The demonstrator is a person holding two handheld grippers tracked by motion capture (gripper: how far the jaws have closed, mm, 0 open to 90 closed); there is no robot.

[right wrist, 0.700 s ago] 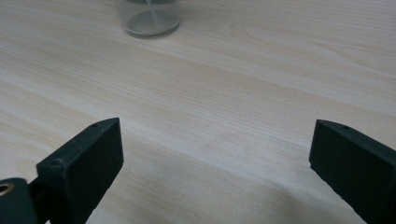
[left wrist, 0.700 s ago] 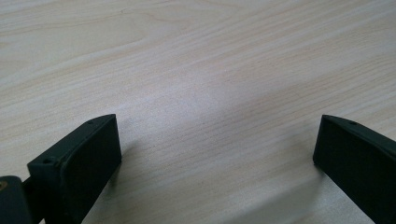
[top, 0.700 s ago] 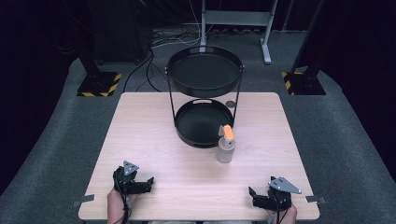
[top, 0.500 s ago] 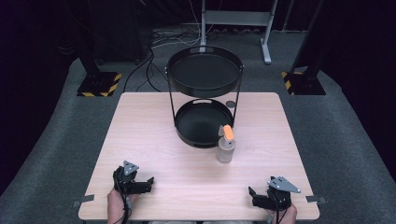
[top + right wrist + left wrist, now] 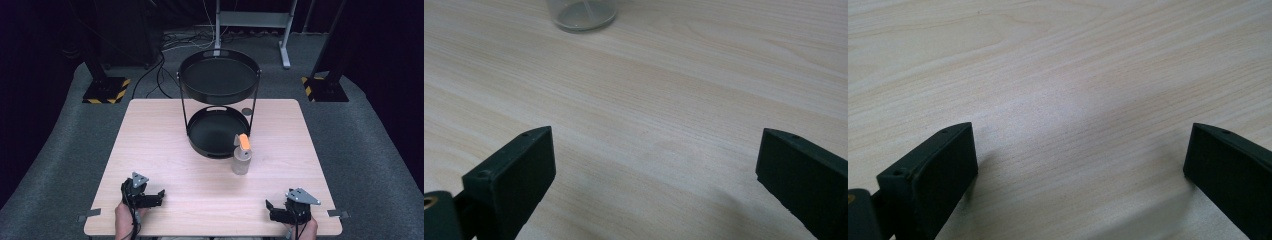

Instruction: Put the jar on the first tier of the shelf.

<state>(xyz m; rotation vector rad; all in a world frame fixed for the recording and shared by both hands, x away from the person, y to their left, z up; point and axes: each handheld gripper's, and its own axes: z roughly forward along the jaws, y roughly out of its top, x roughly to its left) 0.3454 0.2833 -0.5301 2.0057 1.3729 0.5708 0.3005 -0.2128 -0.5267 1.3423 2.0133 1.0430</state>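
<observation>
Bottle (image 5: 241, 159): clear plastic, orange cap, stood upright on the table (image 5: 150, 150) just right of centre, beside the front rim of the lower tray (image 5: 200, 137) and apparently just clear of it. It was the item nearest either tool, so taken as the object of the work.

Right gripper (image 5: 280, 212): jaws spread wide, nothing between them, bare wood showing across the gap in the right gripper view. It lay low at the near right corner, aimed forward; the bottle's clear base (image 5: 583, 12) sat at the top edge of that view, well apart from the fingertips (image 5: 531, 150). Judged a ready position: open for the bottle's width, with a straight run to it.

Left gripper (image 5: 150, 198): jaws likewise wide apart and empty, resting low at the near left, pointed across bare tabletop (image 5: 1058, 75). Judged parked out of the way.

Stand (image 5: 218, 107): black wire frame, two round trays, upper tray (image 5: 219, 80) directly above the lower, both empty. It was placed at the far middle, within forward reach of both hands; a likely destination for the bottle.

Small dark disc (image 5: 246, 111): on the table behind the stand; purpose unclear.
</observation>
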